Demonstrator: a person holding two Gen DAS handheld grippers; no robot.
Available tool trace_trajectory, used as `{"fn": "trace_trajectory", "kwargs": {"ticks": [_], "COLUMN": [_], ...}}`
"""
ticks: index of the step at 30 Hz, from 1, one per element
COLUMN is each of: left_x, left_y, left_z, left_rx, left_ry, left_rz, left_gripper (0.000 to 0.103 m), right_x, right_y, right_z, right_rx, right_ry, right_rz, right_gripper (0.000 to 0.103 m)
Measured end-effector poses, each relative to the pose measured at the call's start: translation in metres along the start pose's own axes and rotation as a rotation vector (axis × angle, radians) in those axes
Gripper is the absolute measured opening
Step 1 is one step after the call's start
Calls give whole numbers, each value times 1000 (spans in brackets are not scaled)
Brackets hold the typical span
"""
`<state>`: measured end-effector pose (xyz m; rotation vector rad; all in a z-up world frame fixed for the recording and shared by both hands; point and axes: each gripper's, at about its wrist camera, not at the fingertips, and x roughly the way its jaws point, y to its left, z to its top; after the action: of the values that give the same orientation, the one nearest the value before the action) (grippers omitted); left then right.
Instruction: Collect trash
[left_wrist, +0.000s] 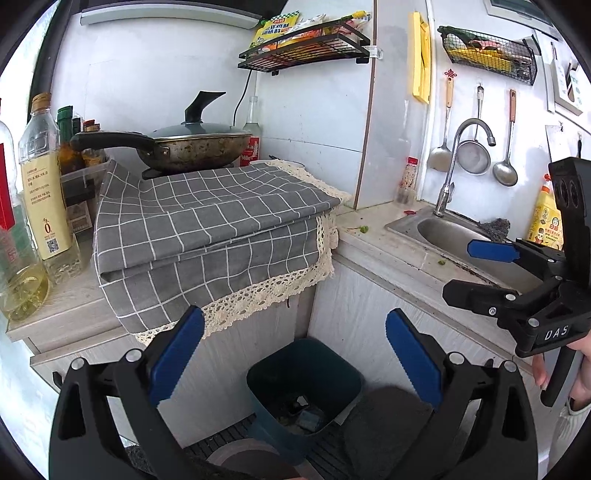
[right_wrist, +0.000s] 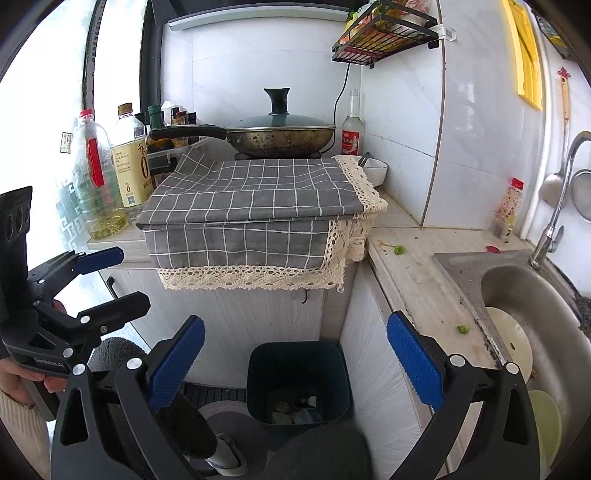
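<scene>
The left wrist view looks forward and slightly down from in front of the kitchen corner, with the trash bin (left_wrist: 303, 387) low between its fingers. The right wrist view faces the same way from just beside it, nearer to the sink (right_wrist: 524, 291). Both share the bin (right_wrist: 298, 382), the cloth-covered worktop (left_wrist: 207, 218) and the wok (left_wrist: 195, 146), and each sees the other hand-held gripper at its edge.

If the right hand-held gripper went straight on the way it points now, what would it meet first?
Probably the cabinet front below the grey checked cloth. The right hand-held gripper is open and empty; the trash bin sits lower. Depth is unclear.
</scene>
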<state>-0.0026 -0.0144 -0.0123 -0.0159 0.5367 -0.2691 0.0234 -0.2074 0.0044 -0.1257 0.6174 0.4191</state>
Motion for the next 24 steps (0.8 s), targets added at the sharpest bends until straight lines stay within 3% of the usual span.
{"fn": "trace_trajectory", "kwargs": {"ticks": [15, 24], "left_x": [7, 8], "left_y": [-1, 5], "left_z": [2, 0], "left_rx": [38, 8], "left_ry": [14, 19], "left_rz": [14, 22], "left_gripper": [100, 100], "right_x": [16, 19], "right_y": [0, 3], "right_z": [-1, -4], "right_rx": [4, 14], "right_ry": [9, 17], "right_rz": [11, 11], "right_gripper": [100, 100]}}
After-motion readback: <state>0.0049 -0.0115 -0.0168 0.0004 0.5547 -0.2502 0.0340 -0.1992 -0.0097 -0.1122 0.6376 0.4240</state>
